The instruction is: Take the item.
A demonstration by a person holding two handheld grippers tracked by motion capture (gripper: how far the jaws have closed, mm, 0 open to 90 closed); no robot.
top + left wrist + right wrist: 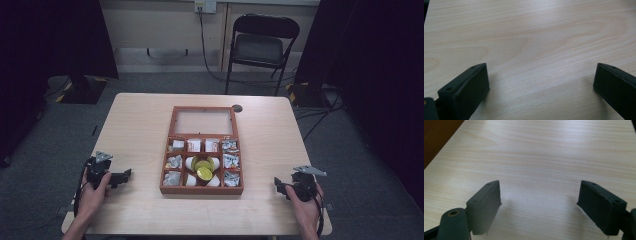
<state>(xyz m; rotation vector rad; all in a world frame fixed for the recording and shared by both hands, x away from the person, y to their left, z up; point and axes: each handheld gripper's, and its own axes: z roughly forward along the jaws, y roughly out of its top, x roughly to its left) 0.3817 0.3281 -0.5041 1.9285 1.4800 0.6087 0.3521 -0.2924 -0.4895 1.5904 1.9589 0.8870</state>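
Jaws, both grippers: spread wide, nothing between them, bare wood beneath.

High view. Left gripper (126,174) rests at the near left of the table (140,125), held in a hand (92,197), jaws pointing right toward the box. Right gripper (276,186) rests at the near right, jaws pointing left, likewise held. Wooden compartment box (202,190) sits at the table's centre, between the two grippers and well apart from each. Its glazed lid (203,121) lies folded back flat on the far side. Contents: silver-wrapped sweets (173,178) in the left and right columns; white-and-red sachets (194,145) along the far row; white pods around yellow discs (203,173) in the middle cells. A folding chair (262,47) stands beyond the table.

Left gripper view. Left gripper (541,82): two black pads apart, plain tabletop between.

Right gripper view. Right gripper (539,202): pads apart, plain tabletop between; dark edge of the table at upper left.

Handling, judged. Box: rigid, moderately heavy, likely to slide on smooth wood; take it by a side wall, or by the free far edge of the lid for closing. The pane is probably fragile, so lower it gently. Contents: light and loose; the foil crumples, and the small items could slip from flat pads.
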